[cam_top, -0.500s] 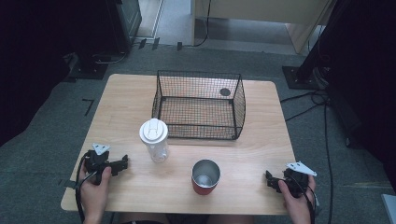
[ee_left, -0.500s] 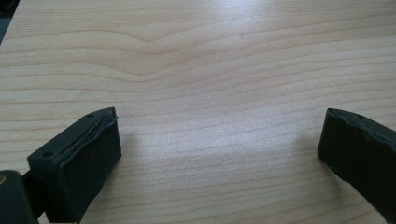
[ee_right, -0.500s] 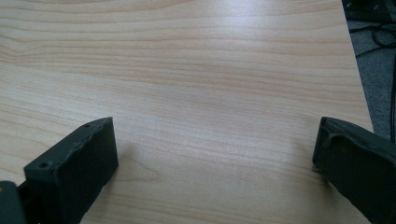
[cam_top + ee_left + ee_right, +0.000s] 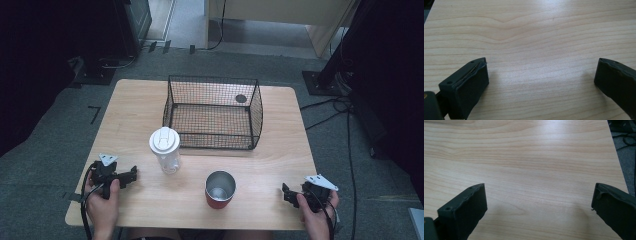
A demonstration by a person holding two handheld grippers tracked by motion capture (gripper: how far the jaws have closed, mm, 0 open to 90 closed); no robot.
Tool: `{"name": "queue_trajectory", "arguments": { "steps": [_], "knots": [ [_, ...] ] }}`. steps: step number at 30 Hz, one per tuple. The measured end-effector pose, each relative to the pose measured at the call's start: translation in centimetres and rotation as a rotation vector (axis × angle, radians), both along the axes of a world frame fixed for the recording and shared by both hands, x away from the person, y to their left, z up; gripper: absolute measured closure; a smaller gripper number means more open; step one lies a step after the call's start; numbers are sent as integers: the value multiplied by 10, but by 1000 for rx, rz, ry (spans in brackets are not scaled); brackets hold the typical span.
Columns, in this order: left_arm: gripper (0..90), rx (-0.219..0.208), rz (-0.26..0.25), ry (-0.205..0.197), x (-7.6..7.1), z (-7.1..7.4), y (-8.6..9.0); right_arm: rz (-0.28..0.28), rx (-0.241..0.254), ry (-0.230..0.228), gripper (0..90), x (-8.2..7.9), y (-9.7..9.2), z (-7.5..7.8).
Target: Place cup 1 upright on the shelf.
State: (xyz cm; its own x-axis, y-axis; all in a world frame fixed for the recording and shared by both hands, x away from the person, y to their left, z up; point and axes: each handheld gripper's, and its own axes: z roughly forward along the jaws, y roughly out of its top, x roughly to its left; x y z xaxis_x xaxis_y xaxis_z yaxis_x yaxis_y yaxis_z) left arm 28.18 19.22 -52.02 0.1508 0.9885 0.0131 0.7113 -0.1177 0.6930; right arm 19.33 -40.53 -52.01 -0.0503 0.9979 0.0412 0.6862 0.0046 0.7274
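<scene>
Pale wood grain covers the worktop [image 4: 130,110], and in the high view nothing on it has shifted since half a second ago: the clear shaker bottle [image 4: 165,150] with its white lid, the red steel tumbler [image 4: 220,190] and the black wire basket [image 4: 212,112] stand where they stood, and both hands rest as they did. The bottle is near the middle, just in front of the basket's near left corner; the tumbler stands nearer the person, to the right of the bottle and apart from it. The left tongs [image 4: 131,174] lie low at the near left edge, pointing across the worktop toward the bottle, which is near but untouched. The left hand [image 4: 102,197] grips them from below, forearm coming in from the bottom edge. The right tongs [image 4: 286,192] sit at the near right corner, pointing left toward the tumbler, with the right hand [image 4: 315,207] wrapped behind them.

In the left gripper view the left tongs [image 4: 541,80] are released, the two black jaws spread wide with bare wood between them, tilted down at the surface.

In the right gripper view the right tongs [image 4: 539,205] are likewise released and wide, over bare wood, with the worktop's edge and grey carpet [image 4: 624,157] at the right.
</scene>
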Motion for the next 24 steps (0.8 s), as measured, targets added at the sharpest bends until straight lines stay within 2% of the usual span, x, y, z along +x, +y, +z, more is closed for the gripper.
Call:
{"name": "queue_trajectory", "arguments": {
  "steps": [15,24],
  "knots": [
    [0,0,0,0,0,0,0,62,-2,-42,0,-8,18,11],
    [0,0,0,0,0,0,0,106,0,-46,0,-10,31,14]
  ]
}}
